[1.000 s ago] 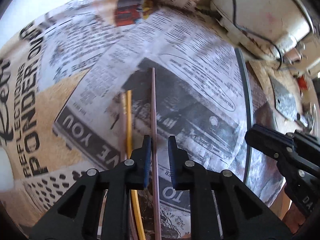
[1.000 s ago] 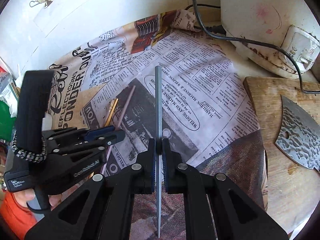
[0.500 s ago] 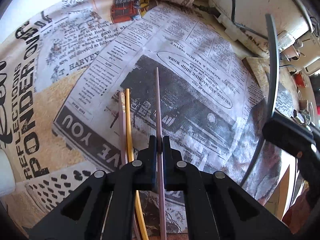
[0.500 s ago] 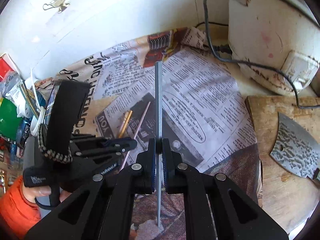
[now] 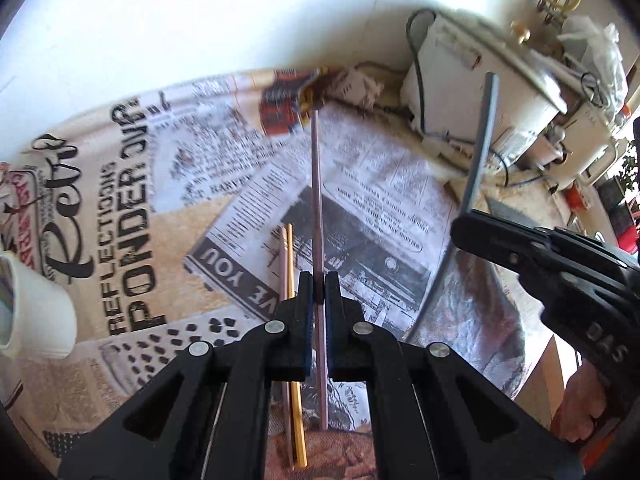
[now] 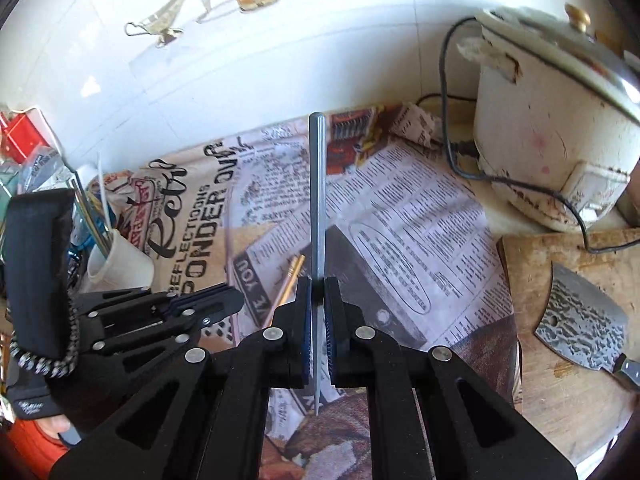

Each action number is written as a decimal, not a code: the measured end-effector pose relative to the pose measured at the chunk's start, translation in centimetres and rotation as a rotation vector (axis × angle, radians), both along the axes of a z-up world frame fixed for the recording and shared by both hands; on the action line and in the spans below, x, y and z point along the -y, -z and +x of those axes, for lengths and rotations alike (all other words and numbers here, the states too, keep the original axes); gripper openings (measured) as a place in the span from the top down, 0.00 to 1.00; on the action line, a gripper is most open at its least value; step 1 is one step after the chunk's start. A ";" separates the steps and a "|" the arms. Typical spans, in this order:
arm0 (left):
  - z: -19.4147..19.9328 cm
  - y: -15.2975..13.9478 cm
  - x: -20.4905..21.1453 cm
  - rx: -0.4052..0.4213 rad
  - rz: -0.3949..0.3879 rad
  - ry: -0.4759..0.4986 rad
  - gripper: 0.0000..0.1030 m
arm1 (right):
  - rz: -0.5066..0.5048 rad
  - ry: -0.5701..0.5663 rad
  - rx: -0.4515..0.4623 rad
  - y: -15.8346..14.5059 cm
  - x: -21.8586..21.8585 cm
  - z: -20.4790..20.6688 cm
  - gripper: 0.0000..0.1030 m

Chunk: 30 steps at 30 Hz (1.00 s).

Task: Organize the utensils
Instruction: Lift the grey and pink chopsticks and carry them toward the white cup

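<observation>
My left gripper (image 5: 319, 288) is shut on a thin pink chopstick (image 5: 317, 184), which is held off the newspaper-print tablecloth (image 5: 132, 216) and points away along the fingers. A yellow chopstick (image 5: 295, 360) and a second pinkish one lie side by side on the cloth just left of it. My right gripper (image 6: 319, 296) is shut on a ribbed grey chopstick (image 6: 318, 192), also raised; the same grey chopstick (image 5: 482, 148) stands at the right of the left wrist view. The left gripper (image 6: 234, 300) shows low on the left in the right wrist view.
A white cup (image 6: 120, 268) holding straws and utensils stands at the left. A white rice cooker (image 6: 552, 152) with a black cord sits at the back right. A wooden cutting board (image 6: 560, 392) carries a cleaver (image 6: 580, 328). Utensils hang on the white wall.
The left jaws closed on the pink chopstick and lifted it off the cloth. The right gripper rose with the grey chopstick. Both views now take in more of the wall.
</observation>
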<state>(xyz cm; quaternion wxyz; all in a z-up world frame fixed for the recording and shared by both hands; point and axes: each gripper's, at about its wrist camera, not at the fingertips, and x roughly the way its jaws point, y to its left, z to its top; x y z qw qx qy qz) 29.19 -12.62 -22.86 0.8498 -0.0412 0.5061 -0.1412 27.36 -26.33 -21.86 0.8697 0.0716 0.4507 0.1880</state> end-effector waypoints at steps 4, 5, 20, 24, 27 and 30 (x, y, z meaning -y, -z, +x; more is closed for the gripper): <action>-0.8 -1.7 -0.6 0.058 -0.002 -0.028 0.97 | 0.006 -0.013 0.033 -1.4 -1.0 -0.3 0.94; -0.9 -2.1 -1.1 0.069 -0.007 -0.037 0.97 | 0.006 -0.017 0.042 -1.8 -1.3 -0.3 0.95; -3.5 -9.3 -8.0 0.257 -0.016 -0.159 0.97 | 0.031 -0.079 0.174 -7.2 -6.1 -0.6 0.95; -4.1 -10.4 -10.3 0.283 -0.002 -0.201 0.97 | 0.042 -0.106 0.211 -8.8 -8.0 -0.9 0.95; -4.8 -11.1 -12.2 0.298 0.003 -0.235 0.97 | 0.051 -0.132 0.240 -10.0 -9.6 -1.2 0.95; -5.7 -11.8 -14.3 0.313 0.004 -0.274 0.97 | 0.060 -0.162 0.261 -11.0 -11.3 -1.5 0.95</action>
